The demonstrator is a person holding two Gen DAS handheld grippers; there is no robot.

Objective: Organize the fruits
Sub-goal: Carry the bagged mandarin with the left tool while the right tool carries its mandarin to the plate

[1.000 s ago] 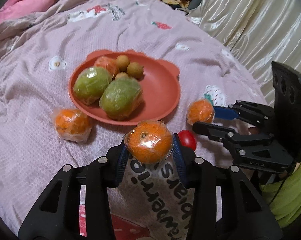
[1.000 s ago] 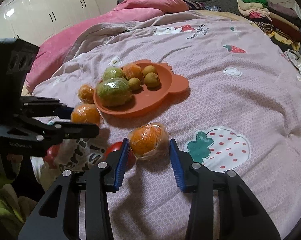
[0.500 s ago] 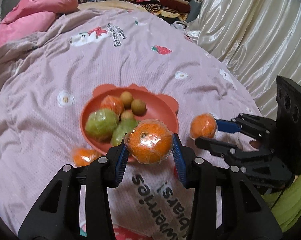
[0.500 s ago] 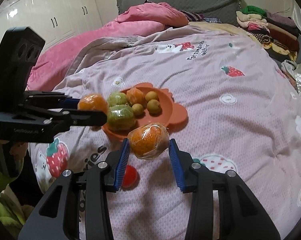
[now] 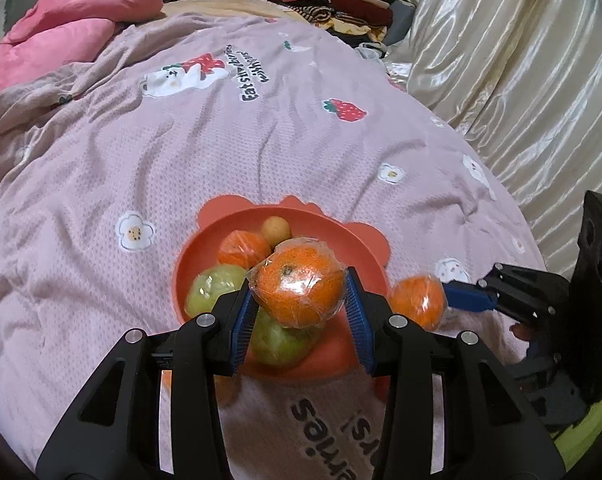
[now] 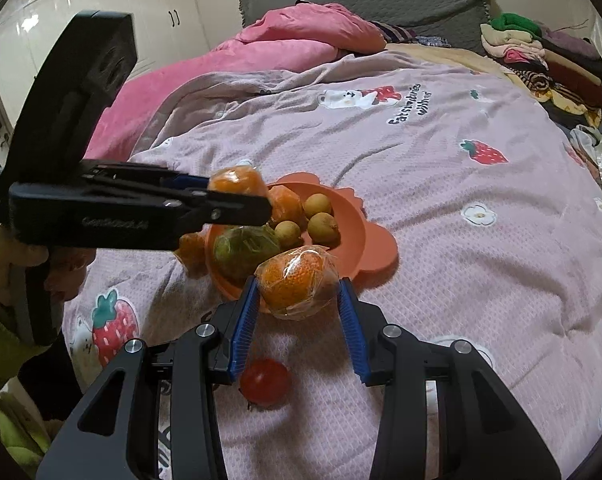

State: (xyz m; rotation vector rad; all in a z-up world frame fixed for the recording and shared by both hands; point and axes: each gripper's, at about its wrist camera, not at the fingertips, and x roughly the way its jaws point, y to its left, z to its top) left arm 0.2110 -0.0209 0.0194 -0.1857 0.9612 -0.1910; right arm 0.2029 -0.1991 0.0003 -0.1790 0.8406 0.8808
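Observation:
My left gripper [image 5: 299, 296] is shut on a plastic-wrapped orange [image 5: 293, 276] and holds it in the air over the orange plate [image 5: 353, 236]. The plate holds two wrapped green fruits [image 5: 209, 288], a wrapped orange [image 5: 241, 246] and small yellow-brown fruits [image 6: 321, 224]. My right gripper [image 6: 299, 292] is shut on a second wrapped orange [image 6: 293, 280], lifted just before the plate's near rim [image 6: 381, 252]. In the right wrist view the left gripper [image 6: 241, 196] reaches in from the left with its orange [image 6: 235, 180].
A small red fruit [image 6: 265, 378] lies on the pink bedspread [image 6: 441, 208] under my right gripper. Another wrapped orange [image 6: 191, 248] sits on the cloth left of the plate. Folded clothes [image 6: 541, 56] are stacked at the far right, and a pink quilt [image 6: 269, 44] lies at the back.
Both grippers have risen off the bedspread with their oranges and moved toward the plate. The left one now hangs over the fruit on it.

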